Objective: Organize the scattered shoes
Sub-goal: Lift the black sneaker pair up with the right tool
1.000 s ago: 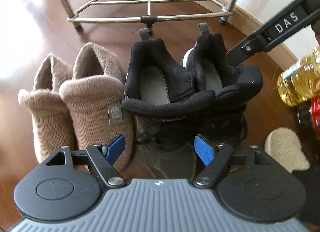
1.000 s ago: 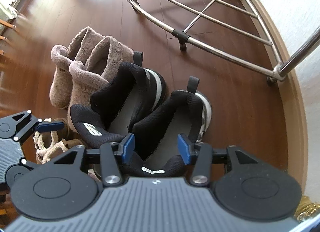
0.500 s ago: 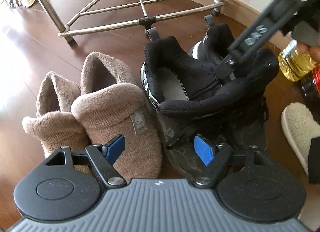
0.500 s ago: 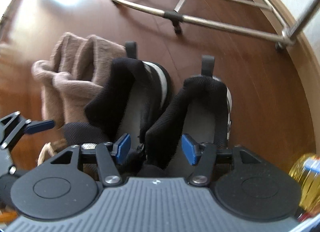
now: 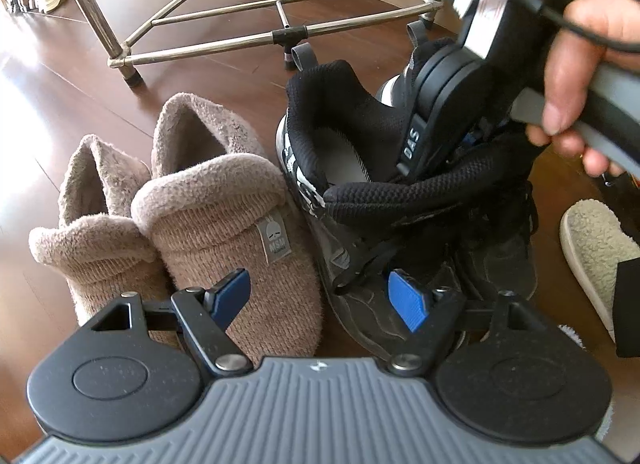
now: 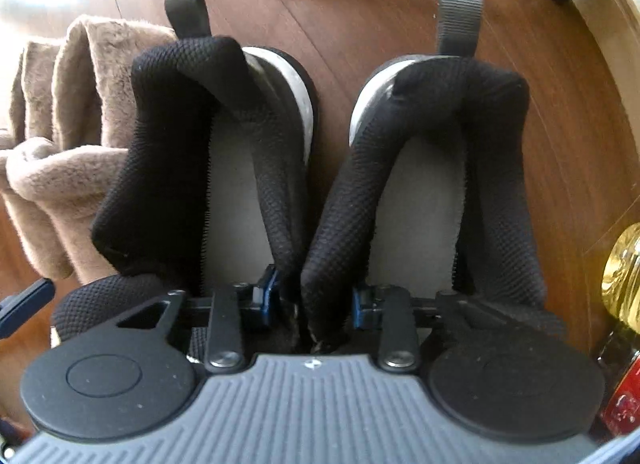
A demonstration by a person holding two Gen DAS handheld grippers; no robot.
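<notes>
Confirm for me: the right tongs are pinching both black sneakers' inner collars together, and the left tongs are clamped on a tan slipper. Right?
Not quite. The left tongs are open and hold nothing; they hover above the tan slipper and the near black sneaker, as the left wrist view shows. The rest stands: the right tongs pinch both sneakers' inner collars together, seen in the right wrist view.

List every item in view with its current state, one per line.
left tool: open, empty, hovering over the shoes
right tool: shut on the black sneakers' inner collars
black sneakers: upright, side by side, collars pinched together
brown slippers: upright, paired, touching
cream slipper: alone on the floor
oil bottle: state unclear
</notes>
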